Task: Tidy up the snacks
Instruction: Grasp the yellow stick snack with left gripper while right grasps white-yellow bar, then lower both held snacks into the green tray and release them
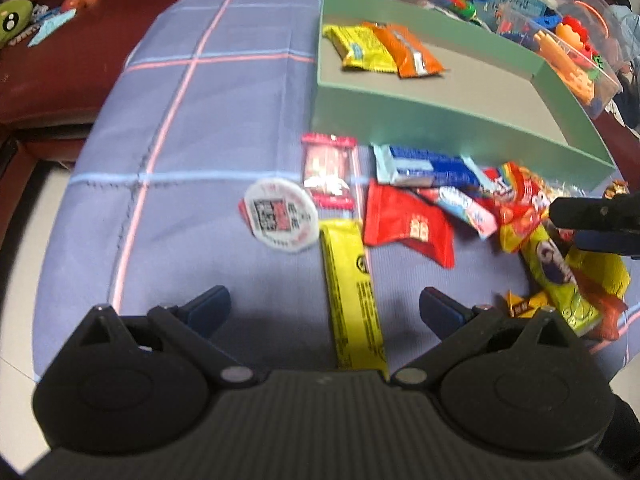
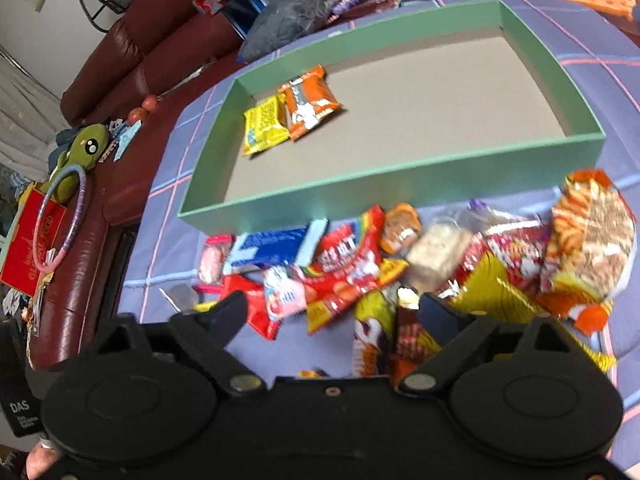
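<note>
A shallow green box on the blue checked cloth holds a yellow packet and an orange packet. Loose snacks lie heaped in front of its near wall. My left gripper is open just above the cloth, and a long yellow bar lies between its fingers, untouched. A round white lid and a red pouch lie beyond it. My right gripper hangs open over the pile's red packets, gripping nothing. Its black fingers show at the right edge.
Clear bins of plastic toys stand behind the box. A dark red sofa runs along the left, carrying a green plush and a red box with a hoop. The cloth's left part is bare.
</note>
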